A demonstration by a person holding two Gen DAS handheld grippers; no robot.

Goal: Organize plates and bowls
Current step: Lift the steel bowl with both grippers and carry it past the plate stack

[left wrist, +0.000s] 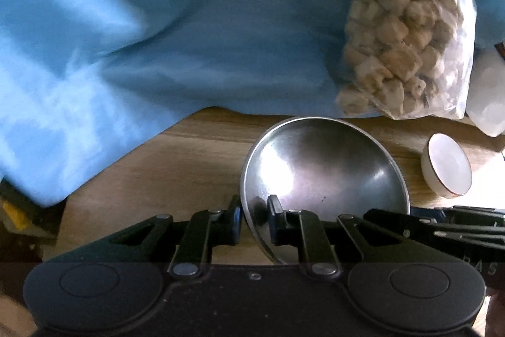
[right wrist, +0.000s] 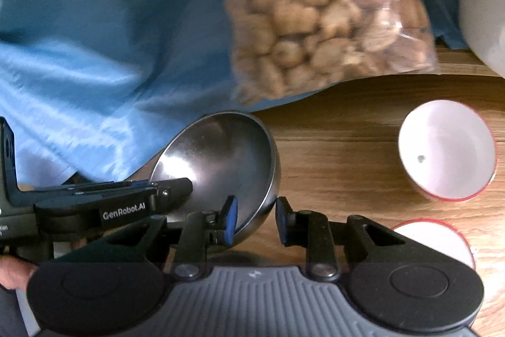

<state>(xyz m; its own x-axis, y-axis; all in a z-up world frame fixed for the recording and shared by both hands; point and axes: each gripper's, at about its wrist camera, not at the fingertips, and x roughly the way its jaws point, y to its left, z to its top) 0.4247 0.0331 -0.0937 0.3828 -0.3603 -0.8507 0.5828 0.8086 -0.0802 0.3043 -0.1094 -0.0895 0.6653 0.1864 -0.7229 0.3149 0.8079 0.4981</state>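
A steel bowl (left wrist: 322, 166) hangs tilted over the wooden table (left wrist: 189, 153), held from two sides. My left gripper (left wrist: 255, 210) is shut on its near rim, one finger inside the bowl and one outside. My right gripper (right wrist: 255, 210) is shut on the opposite side of the steel bowl (right wrist: 221, 153), its blue-padded finger inside and the other against the outer wall. In the right wrist view the left gripper (right wrist: 181, 185) reaches in from the left onto the rim. In the left wrist view the right gripper (left wrist: 391, 215) comes in from the right.
A white bowl with a red rim (right wrist: 445, 150) stands on the table to the right, a second one (right wrist: 432, 239) nearer. A clear bag of pale lumps (left wrist: 407, 37) lies on a crumpled blue cloth (left wrist: 157, 21) behind. A white object (left wrist: 486, 93) sits far right.
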